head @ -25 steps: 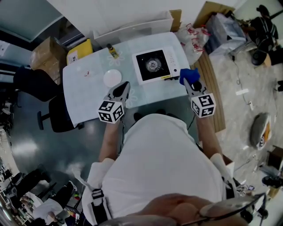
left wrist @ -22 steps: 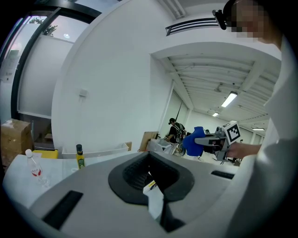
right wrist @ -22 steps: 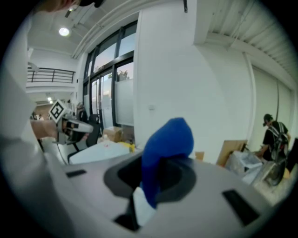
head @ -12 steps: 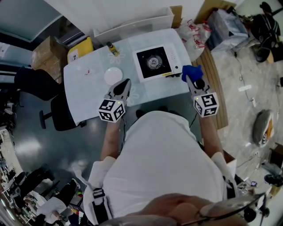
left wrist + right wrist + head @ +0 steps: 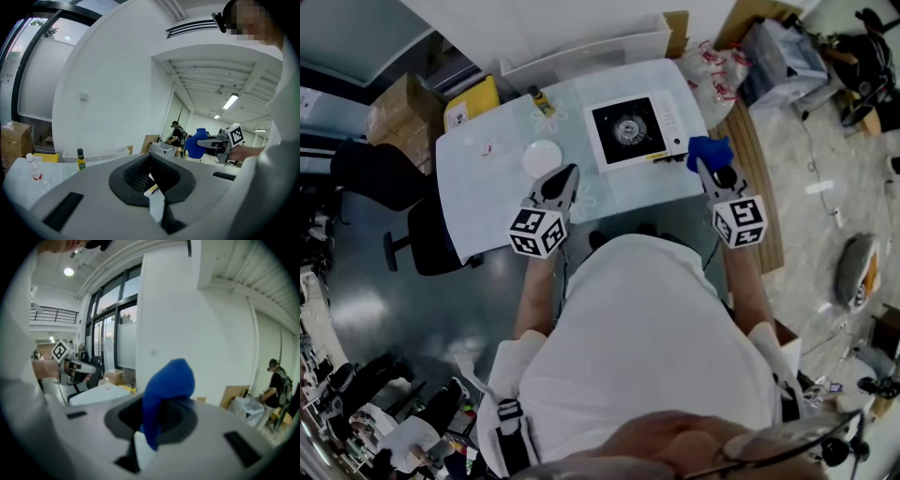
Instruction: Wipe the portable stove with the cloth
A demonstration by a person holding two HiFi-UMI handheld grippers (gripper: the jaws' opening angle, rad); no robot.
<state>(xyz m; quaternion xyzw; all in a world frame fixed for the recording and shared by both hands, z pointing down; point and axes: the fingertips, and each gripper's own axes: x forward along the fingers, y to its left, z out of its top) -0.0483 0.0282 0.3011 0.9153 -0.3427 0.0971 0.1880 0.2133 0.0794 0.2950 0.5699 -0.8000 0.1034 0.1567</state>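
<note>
On the pale table [image 5: 478, 202], toward 1 o'clock, sat the portable stove [image 5: 630, 131]: white square body, black centre panel, round burner, control strip on its 3 o'clock side. Long white tray [image 5: 581, 58] stood at the table's 12 o'clock edge, contents not visible. Right gripper [image 5: 705, 171] was clenched on the bunched blue cloth [image 5: 710, 150], just off the stove's 4 o'clock corner. Left gripper [image 5: 569, 172] was at the stove's 8 o'clock, jaws together, empty. White disc [image 5: 542, 157] lay at the stove's 9 o'clock, small bottle [image 5: 540, 101] at 10 o'clock.
</note>
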